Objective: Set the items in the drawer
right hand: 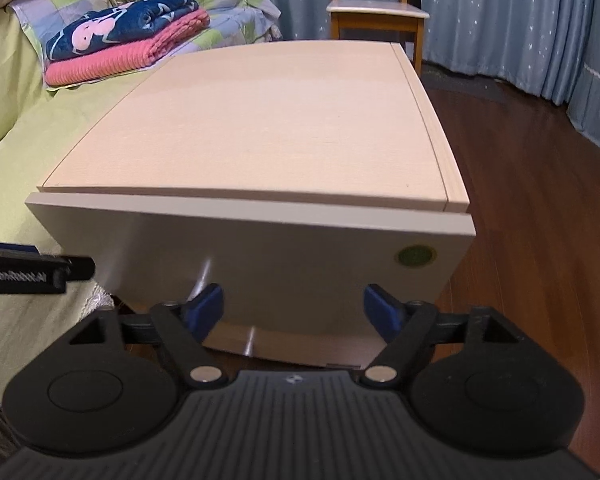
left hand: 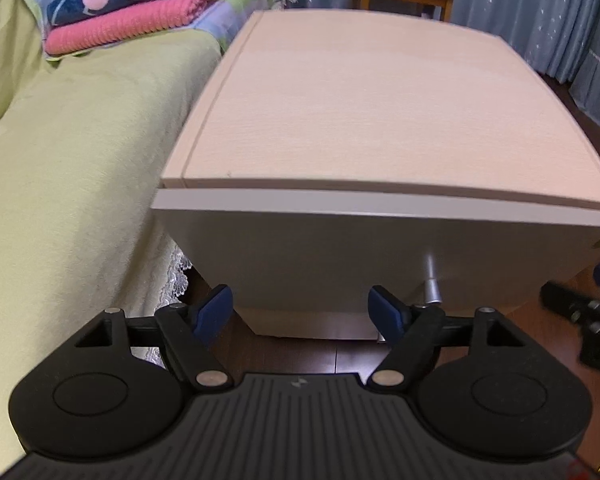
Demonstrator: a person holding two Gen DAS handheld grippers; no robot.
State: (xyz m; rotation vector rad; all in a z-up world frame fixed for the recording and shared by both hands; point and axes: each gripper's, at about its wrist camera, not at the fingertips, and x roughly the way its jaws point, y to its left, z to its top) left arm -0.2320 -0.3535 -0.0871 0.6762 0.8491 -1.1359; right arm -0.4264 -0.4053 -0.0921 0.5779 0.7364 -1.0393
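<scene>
2 hand-held grippers, left hand-held gripper [left hand: 301,311] and right hand-held gripper [right hand: 293,310], gape empty. Both face the closed drawer [right hand: 260,256] beside the bed [left hand: 68,152].

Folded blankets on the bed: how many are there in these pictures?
2. The navy patterned blanket lies on top of the pink knitted blanket, stacked on the bed left of the nightstand. More may be hidden outside the views.
</scene>
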